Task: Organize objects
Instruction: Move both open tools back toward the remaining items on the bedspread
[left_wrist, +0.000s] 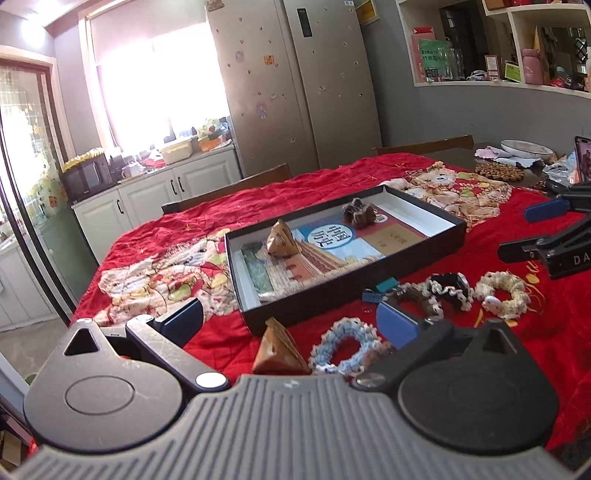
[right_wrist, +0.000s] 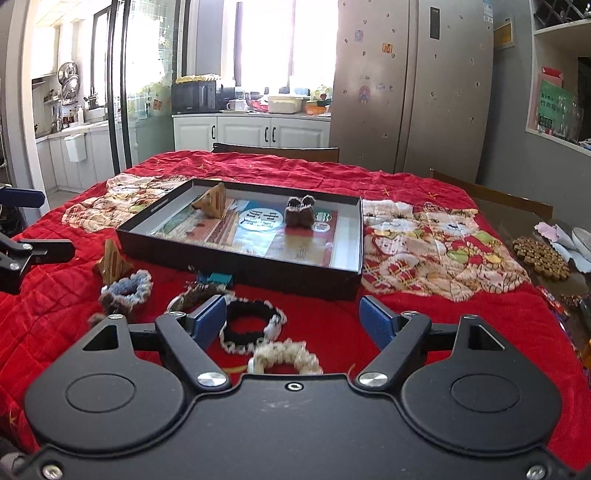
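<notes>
Lying on a red cloth (right_wrist: 332, 173): black box (right_wrist: 347, 254) holding a brown pouch (right_wrist: 300, 211) and paper pyramid (right_wrist: 212, 201); hair ties in black (right_wrist: 251, 325), cream (right_wrist: 284, 356) and blue (right_wrist: 125, 290) nearby; left gripper (left_wrist: 290, 317) and right gripper (right_wrist: 293, 317) hovering wide, empty.

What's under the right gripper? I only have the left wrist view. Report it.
Observer: The cream scrunchie lies on the red cloth just below the right gripper, under the gap between its fingers.
Operator: Name its neighbour.
Observer: The black scrunchie with pale edging lies beside it, close to that gripper's left pad.
Operator: Confirm the grip.
Observer: The jaws stand wide open and the pads press on nothing.
</notes>
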